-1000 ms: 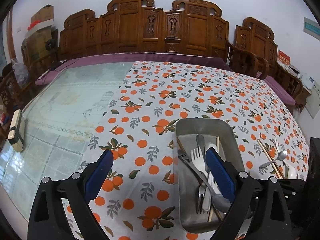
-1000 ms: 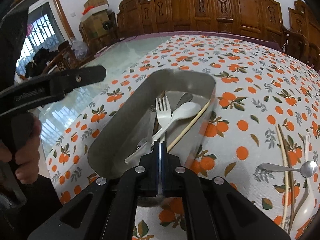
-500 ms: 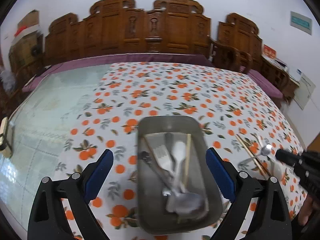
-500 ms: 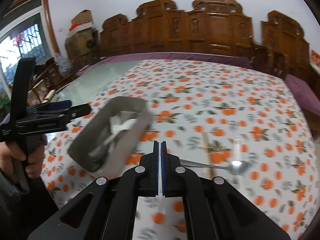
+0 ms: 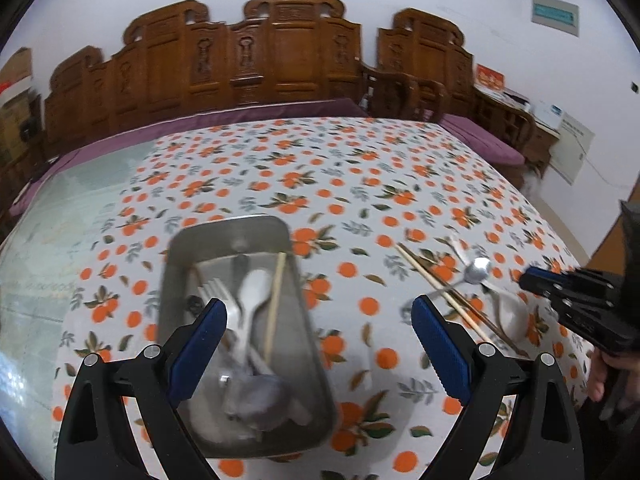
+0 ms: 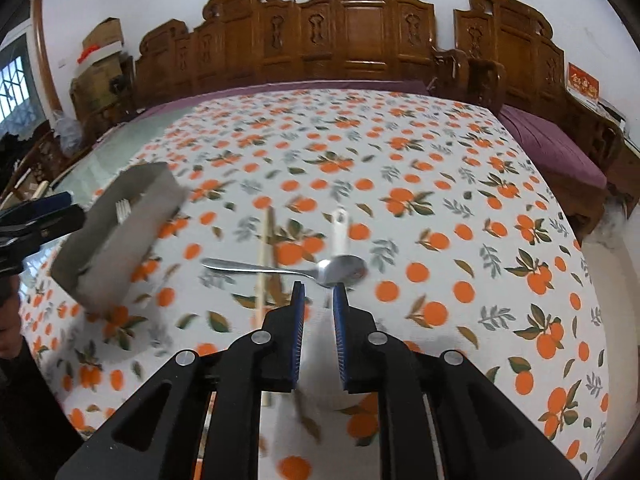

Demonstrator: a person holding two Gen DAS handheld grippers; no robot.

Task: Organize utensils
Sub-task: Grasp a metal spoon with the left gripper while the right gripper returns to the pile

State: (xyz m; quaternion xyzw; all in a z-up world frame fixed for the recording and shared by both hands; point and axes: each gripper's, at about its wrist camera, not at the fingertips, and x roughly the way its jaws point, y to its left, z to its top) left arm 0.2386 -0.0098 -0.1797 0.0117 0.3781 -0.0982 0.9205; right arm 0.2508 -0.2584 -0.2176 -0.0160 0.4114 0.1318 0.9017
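Right wrist view: the right claw (image 6: 318, 294), shut a second ago, now gapes narrowly (empty) just behind the shiny steel spoon (image 6: 316, 269), readying another pickup.

Fork (image 5: 218, 292) in tray (image 5: 176, 248), metal spoon (image 5: 476, 271) across chopsticks (image 5: 440, 292) to its right

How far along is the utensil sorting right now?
Partly done: a fork, white spoon and chopstick lie in the tray. Neither gripper holds anything; the right gripper, slightly open, hovers near the metal spoon. That spoon, chopsticks and another white spoon are left.
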